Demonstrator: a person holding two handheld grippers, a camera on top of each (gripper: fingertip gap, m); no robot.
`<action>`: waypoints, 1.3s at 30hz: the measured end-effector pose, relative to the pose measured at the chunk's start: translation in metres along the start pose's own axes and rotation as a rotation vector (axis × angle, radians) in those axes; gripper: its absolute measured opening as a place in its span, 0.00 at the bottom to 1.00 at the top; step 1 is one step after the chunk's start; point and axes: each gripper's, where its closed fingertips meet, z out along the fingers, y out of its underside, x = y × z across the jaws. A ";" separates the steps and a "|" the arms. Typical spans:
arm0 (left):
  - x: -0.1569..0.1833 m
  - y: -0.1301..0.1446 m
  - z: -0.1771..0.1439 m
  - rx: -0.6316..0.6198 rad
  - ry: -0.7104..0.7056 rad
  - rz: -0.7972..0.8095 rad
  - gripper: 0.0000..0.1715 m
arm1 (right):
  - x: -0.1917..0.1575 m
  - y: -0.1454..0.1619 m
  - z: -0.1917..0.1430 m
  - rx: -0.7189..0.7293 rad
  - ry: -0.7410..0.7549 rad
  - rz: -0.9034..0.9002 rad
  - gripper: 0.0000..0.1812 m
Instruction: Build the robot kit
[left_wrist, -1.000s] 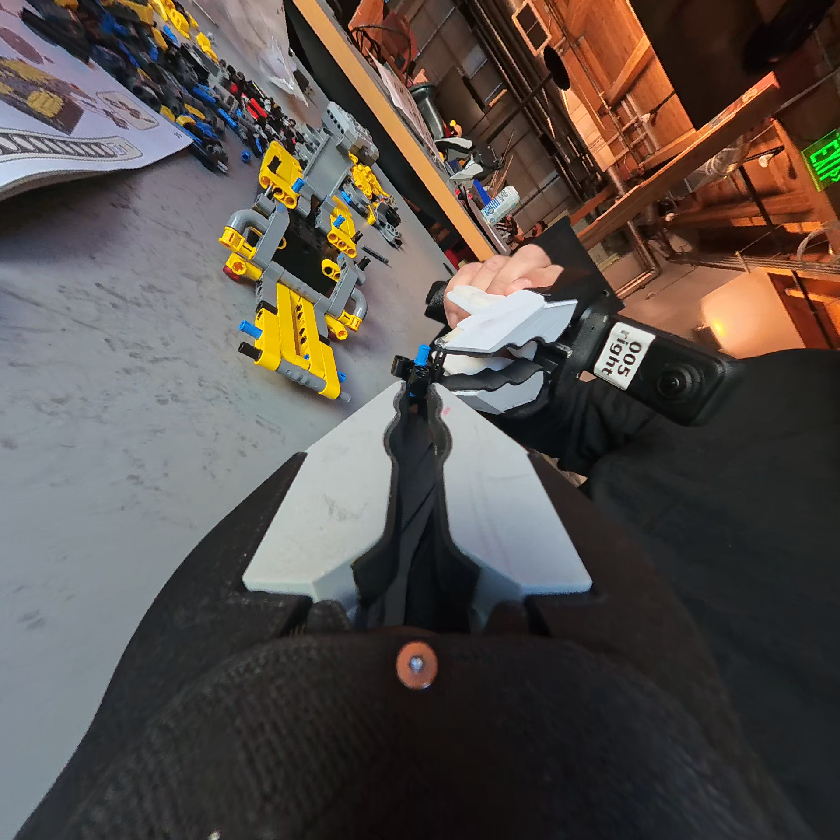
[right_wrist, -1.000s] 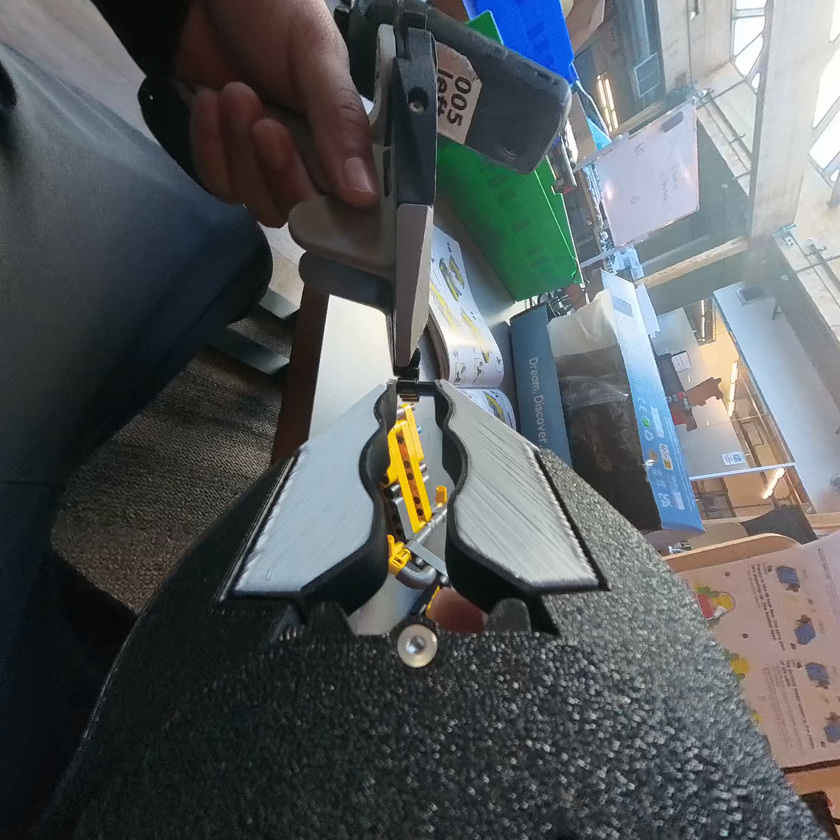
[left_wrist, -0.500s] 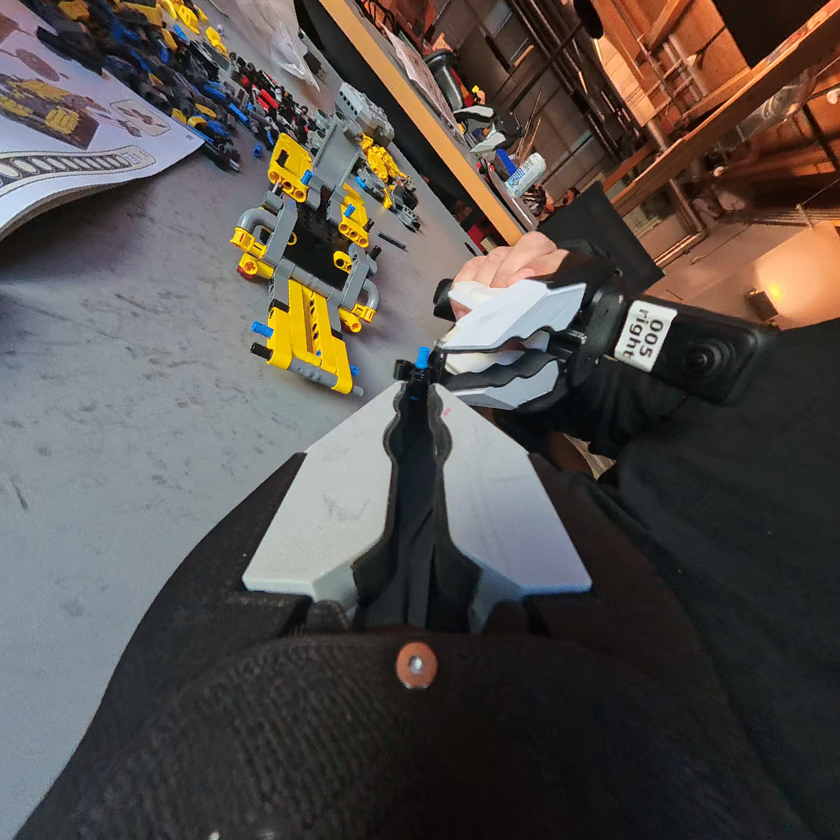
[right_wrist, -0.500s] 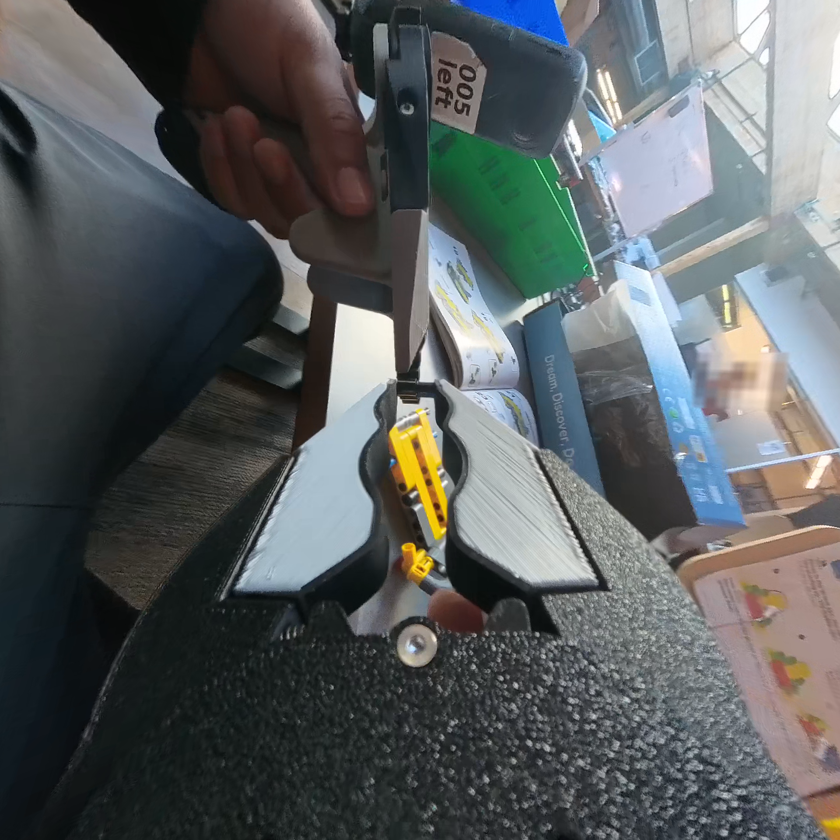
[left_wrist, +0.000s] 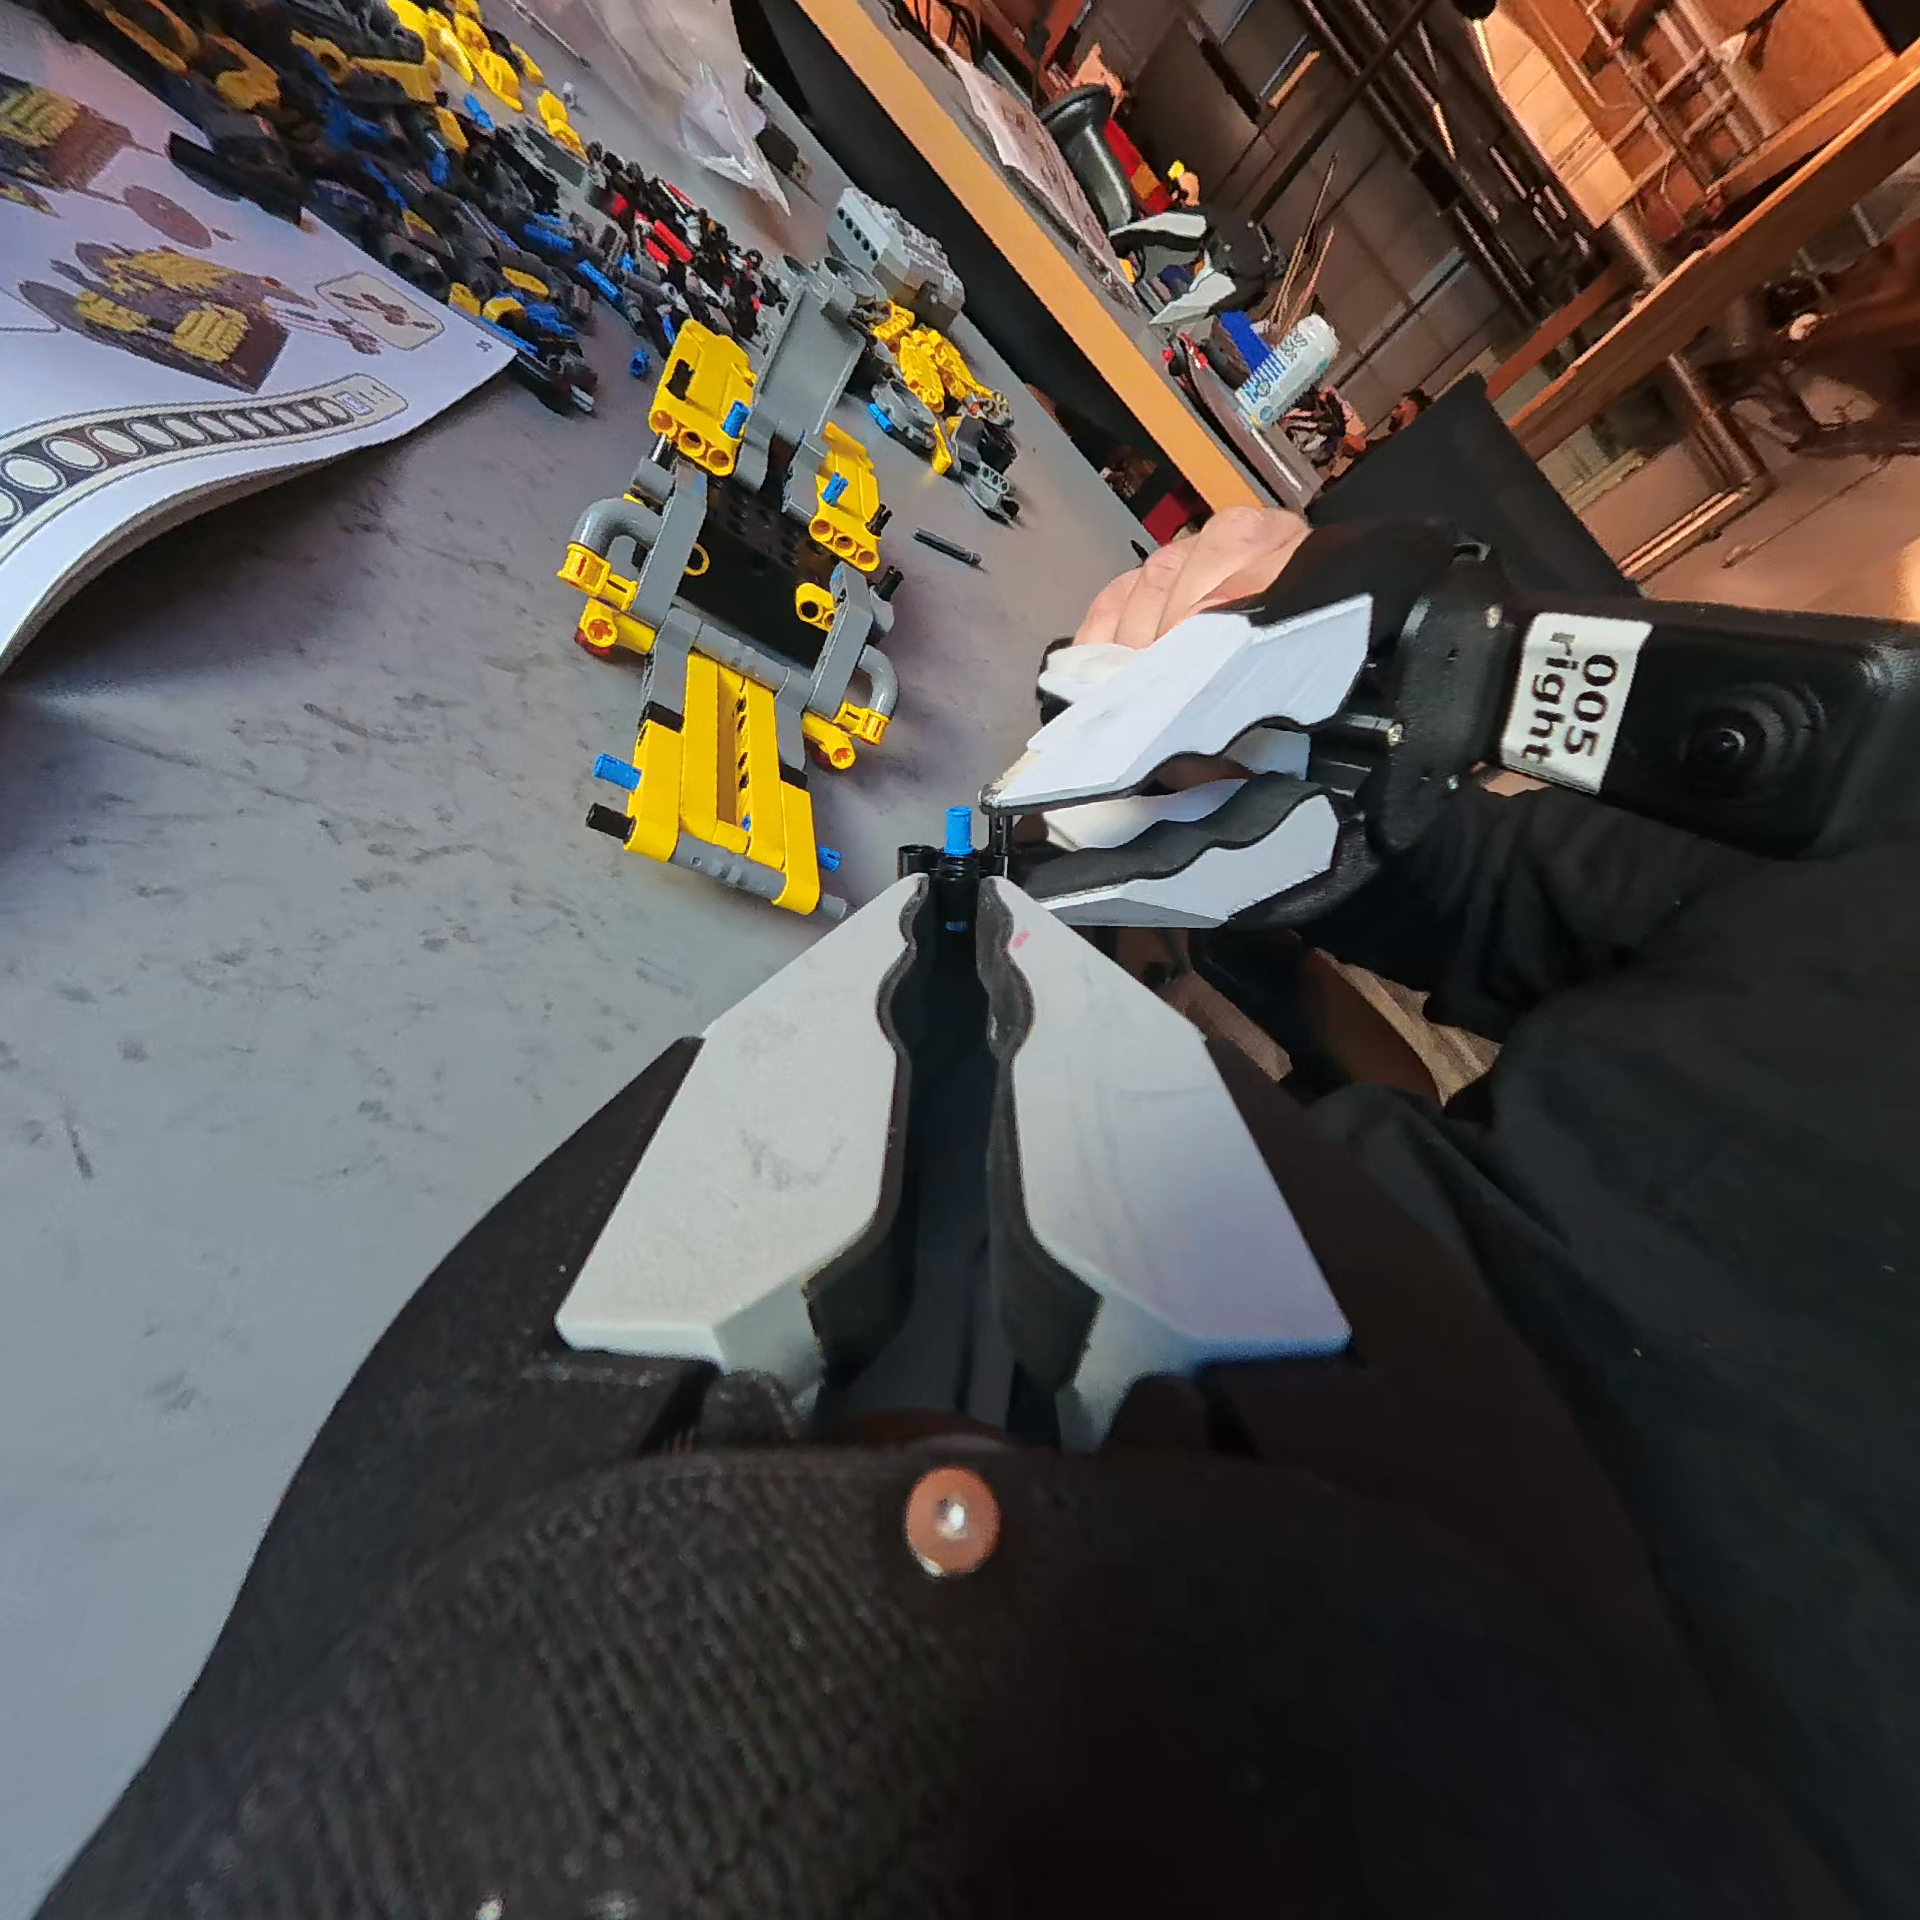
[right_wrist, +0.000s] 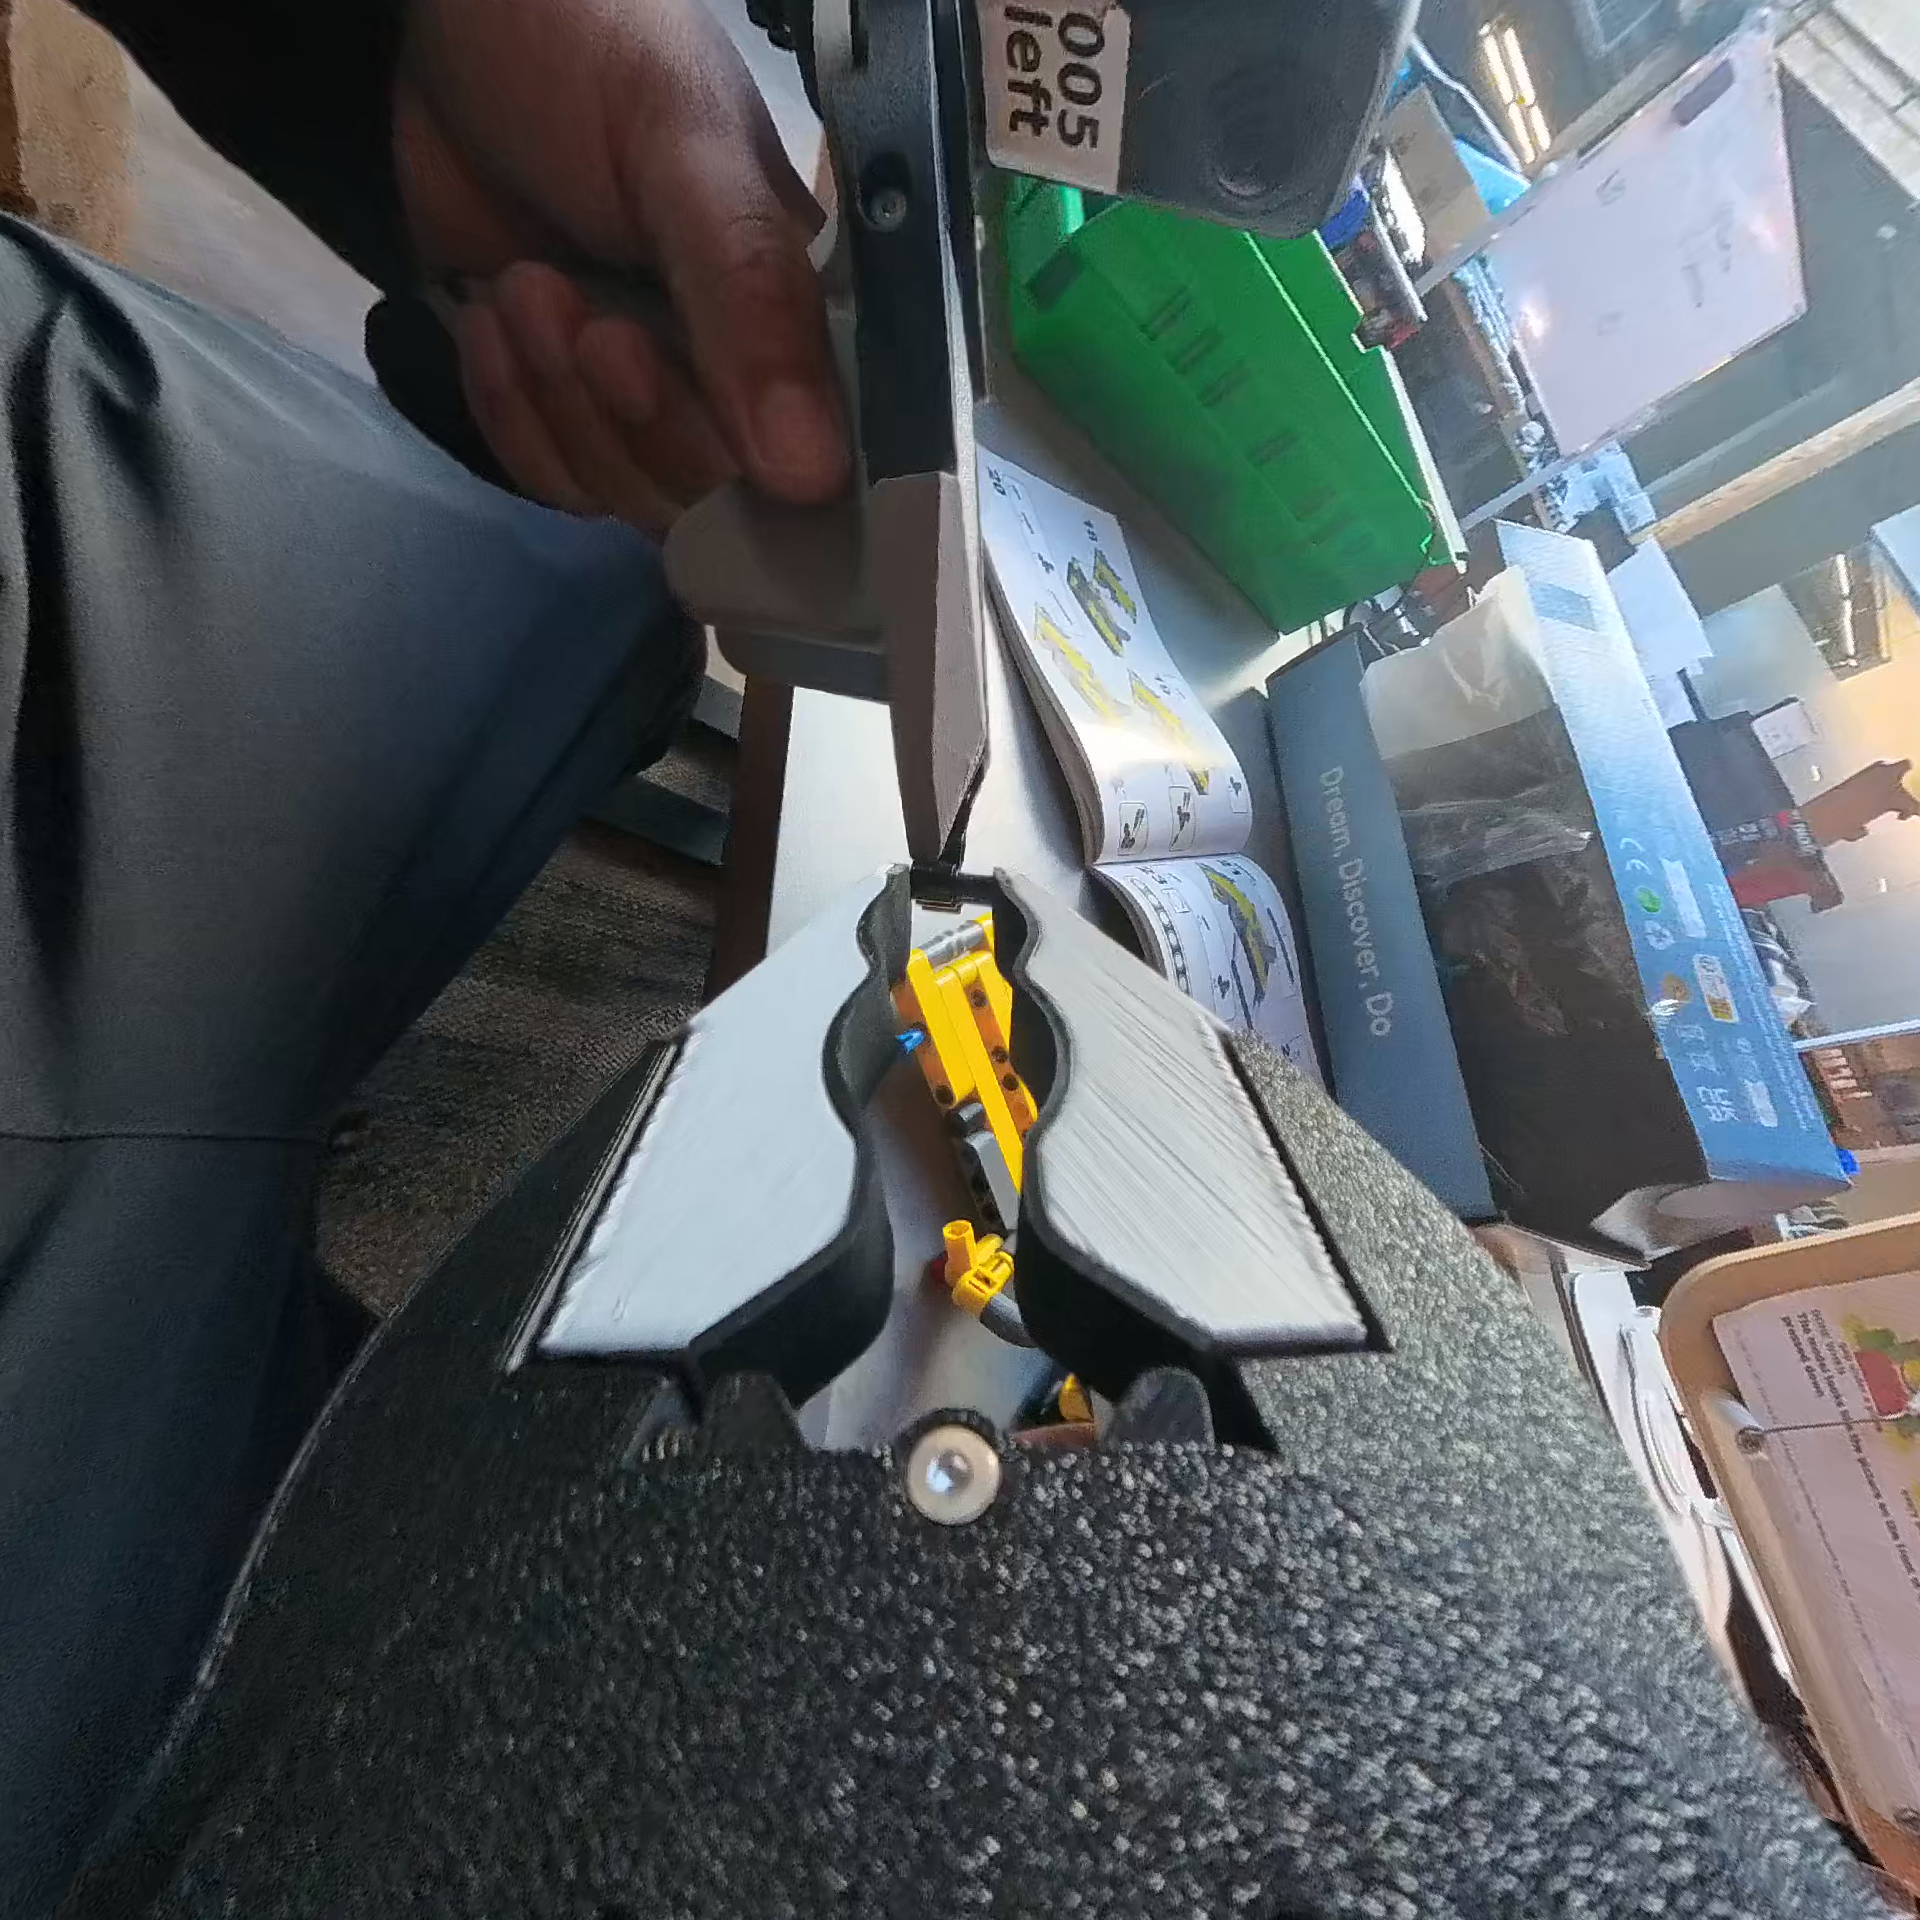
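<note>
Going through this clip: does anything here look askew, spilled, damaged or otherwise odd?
Nothing looks damaged or spilled. The left gripper is shut on a small black piece with a blue pin, with the right gripper at its end. The yellow-and-grey model lies flat on the grey table; loose parts sit in a heap beyond.

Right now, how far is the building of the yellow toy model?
Partly done: a yellow and grey frame lies assembled on the table. In hand: left gripper pinches a small black piece with a blue pin; right gripper touches it. Left: many loose pieces remain unsorted.
</note>
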 end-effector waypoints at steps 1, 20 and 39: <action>0.000 0.000 0.001 0.001 -0.005 -0.004 0.02 | -0.001 0.001 0.000 -0.008 -0.011 -0.010 0.08; 0.013 -0.003 0.001 -0.052 -0.330 0.759 0.02 | 0.002 0.000 -0.023 0.088 -0.358 0.897 0.00; 0.012 0.002 0.008 -0.066 -0.429 0.896 0.02 | -0.001 0.002 -0.023 0.144 -0.266 1.053 0.00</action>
